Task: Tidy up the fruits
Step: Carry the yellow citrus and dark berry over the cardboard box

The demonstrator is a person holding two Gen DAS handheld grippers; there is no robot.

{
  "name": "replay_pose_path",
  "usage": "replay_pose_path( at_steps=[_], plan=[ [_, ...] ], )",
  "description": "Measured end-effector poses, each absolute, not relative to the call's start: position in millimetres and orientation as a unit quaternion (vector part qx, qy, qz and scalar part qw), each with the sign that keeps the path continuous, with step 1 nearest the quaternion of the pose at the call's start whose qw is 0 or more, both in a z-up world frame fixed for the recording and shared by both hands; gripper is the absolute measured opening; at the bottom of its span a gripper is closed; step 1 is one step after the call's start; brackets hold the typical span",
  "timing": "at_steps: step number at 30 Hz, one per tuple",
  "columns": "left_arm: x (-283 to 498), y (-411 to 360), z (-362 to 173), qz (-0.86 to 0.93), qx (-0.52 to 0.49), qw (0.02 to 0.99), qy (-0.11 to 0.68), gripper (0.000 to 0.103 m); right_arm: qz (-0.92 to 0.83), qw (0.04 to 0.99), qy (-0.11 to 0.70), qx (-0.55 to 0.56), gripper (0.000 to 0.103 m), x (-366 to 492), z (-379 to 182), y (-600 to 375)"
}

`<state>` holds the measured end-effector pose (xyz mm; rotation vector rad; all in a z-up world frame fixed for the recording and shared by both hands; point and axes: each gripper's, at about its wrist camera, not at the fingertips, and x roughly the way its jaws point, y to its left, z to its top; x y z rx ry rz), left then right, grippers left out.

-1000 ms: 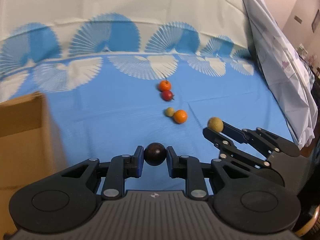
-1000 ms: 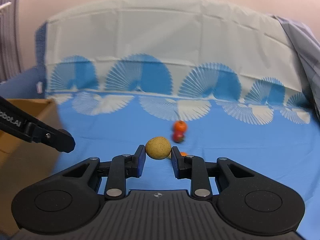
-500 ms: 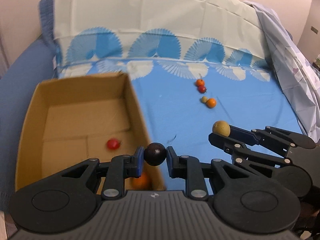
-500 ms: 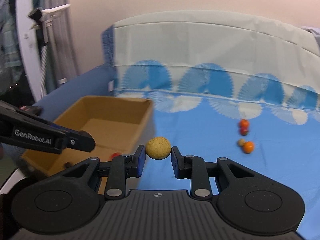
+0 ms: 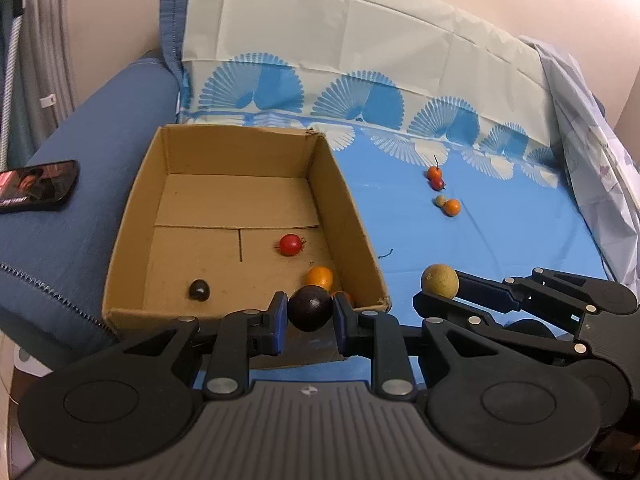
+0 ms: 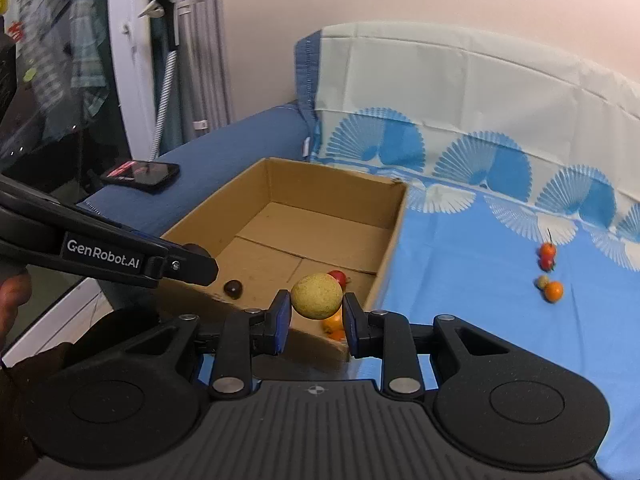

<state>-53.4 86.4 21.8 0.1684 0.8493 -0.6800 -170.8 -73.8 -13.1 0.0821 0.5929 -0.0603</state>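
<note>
- My left gripper [image 5: 310, 322] is clenched on a dark round fruit [image 5: 310, 307], low centre in its view, over the cardboard box's [image 5: 352, 236] near wall.
- My right gripper [image 6: 314, 322] is clamped on a yellow-green fruit [image 6: 317, 295], at the box's near corner.
- Risk, I judge: releasing here could bounce either fruit off the rim onto the blue sheet [image 5: 500, 248].
- A second ago both views showed mostly sheet; now the box fills the left.

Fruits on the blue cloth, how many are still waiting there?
4: an orange one with a stem, a red one touching it, then nearer a small tan one beside another orange one. None looks hidden.
</note>
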Motion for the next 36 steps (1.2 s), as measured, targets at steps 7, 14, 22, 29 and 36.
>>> replay_pose_path(
  at_steps=[7,14,22,29,36],
  plan=[
    [-49.6,103.1,22.5,-0.313,0.055,0.857,0.406,0.026,-0.021,0.956,0.292,0.020,0.029,-169.2,-8.4,-58.4],
    [-45.2,106.2,22.7,-0.309,0.045,0.858,0.407,0.026,-0.022,0.956,0.292,0.016,0.029,-169.4,-7.9,-56.2],
    [-42.7,106.7,21.8,-0.305,0.041,0.858,0.410,0.026,-0.023,0.955,0.295,0.017,0.029,-168.2,-8.0,-56.7],
    [-41.2,108.1,22.5,-0.304,0.038,0.859,0.410,0.026,-0.023,0.955,0.295,0.017,0.029,-168.0,-8.2,-56.8],
    [-39.8,108.4,22.3,-0.304,0.036,0.858,0.412,0.026,-0.022,0.955,0.296,0.017,0.029,-166.9,-8.5,-57.6]
  ],
)
